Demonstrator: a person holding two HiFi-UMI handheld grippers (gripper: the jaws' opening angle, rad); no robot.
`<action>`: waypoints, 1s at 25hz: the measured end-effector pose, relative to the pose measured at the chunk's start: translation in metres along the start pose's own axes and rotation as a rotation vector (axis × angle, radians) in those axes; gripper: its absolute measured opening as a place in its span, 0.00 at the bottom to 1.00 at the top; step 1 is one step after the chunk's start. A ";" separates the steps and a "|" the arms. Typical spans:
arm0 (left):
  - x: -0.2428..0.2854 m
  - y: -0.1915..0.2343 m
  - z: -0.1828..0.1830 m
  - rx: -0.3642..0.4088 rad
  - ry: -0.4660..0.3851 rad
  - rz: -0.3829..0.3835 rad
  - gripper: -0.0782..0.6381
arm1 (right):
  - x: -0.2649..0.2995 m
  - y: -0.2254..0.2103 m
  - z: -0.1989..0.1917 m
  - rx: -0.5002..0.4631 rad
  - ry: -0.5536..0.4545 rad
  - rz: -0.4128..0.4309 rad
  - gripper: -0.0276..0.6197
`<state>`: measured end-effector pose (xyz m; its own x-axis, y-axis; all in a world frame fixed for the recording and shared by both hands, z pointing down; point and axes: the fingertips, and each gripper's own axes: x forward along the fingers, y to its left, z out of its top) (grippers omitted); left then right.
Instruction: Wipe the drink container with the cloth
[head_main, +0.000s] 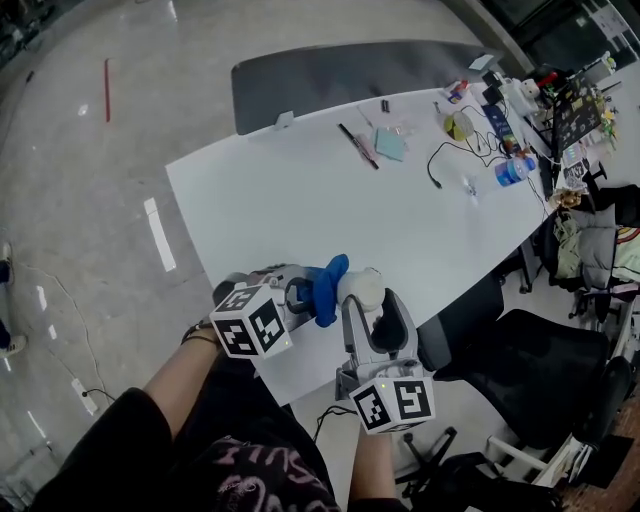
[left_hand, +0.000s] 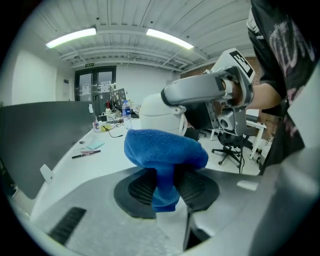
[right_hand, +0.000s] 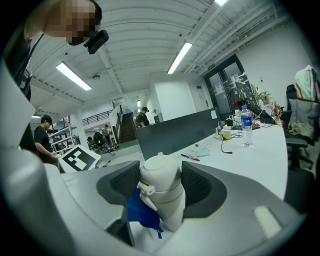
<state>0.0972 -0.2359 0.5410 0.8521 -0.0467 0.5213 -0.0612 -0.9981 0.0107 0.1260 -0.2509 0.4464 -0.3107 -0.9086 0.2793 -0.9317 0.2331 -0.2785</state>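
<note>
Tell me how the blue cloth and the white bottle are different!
The cloth is blue, soft and bunched; the bottle is white, hard and smooth. The cloth droops from the left gripper; the bottle stands upright in the right gripper. Both are clamped in a gripper, and they touch.

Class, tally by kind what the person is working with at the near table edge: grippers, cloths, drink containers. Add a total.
Grippers: 2 (left gripper, right gripper)
Blue cloth: 1
White drink container: 1
Total: 4
</note>
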 end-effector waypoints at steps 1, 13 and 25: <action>0.002 0.001 -0.005 -0.012 0.003 -0.007 0.25 | 0.000 0.001 0.000 0.001 0.000 -0.001 0.44; 0.034 0.008 -0.056 -0.064 0.085 -0.067 0.25 | 0.006 -0.002 -0.007 0.000 0.001 -0.014 0.44; 0.001 0.024 -0.036 -0.189 -0.010 0.043 0.25 | 0.003 -0.002 -0.005 0.000 -0.005 -0.010 0.45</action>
<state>0.0778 -0.2583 0.5726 0.8515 -0.0900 0.5166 -0.1932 -0.9697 0.1494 0.1261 -0.2521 0.4527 -0.3001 -0.9125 0.2780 -0.9350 0.2237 -0.2753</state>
